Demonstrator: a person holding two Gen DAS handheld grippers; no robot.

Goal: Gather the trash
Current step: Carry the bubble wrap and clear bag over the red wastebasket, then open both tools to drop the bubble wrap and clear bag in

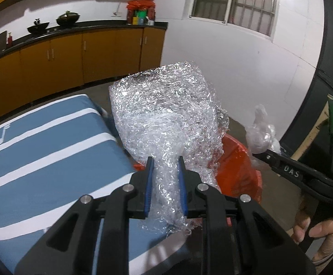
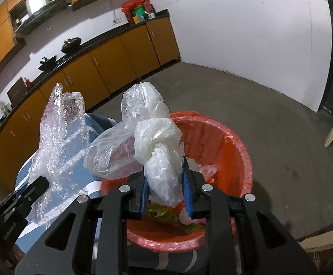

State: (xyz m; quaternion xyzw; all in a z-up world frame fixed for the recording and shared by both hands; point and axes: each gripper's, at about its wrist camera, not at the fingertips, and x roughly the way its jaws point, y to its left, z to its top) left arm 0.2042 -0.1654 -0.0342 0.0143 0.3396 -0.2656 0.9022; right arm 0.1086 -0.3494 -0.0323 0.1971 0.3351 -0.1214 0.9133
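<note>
The red-lined trash bin (image 2: pixel 230 137) is standing on the floor beside the blue striped table (image 1: pixel 40 142). The left gripper (image 1: pixel 165 183) is pinching a crumpled bubble wrap sheet (image 1: pixel 166 110) above the table edge, while the right gripper (image 2: pixel 165 190) is clamping a knotted clear plastic bag (image 2: pixel 157 137) over the bin.

A blue cloth with white stripes (image 1: pixel 52 142) covers the surface at the left, bare where it shows. Just beside its edge, the red-lined bin (image 2: pixel 242 151) stands on the grey concrete floor (image 2: pixel 269 114).
</note>
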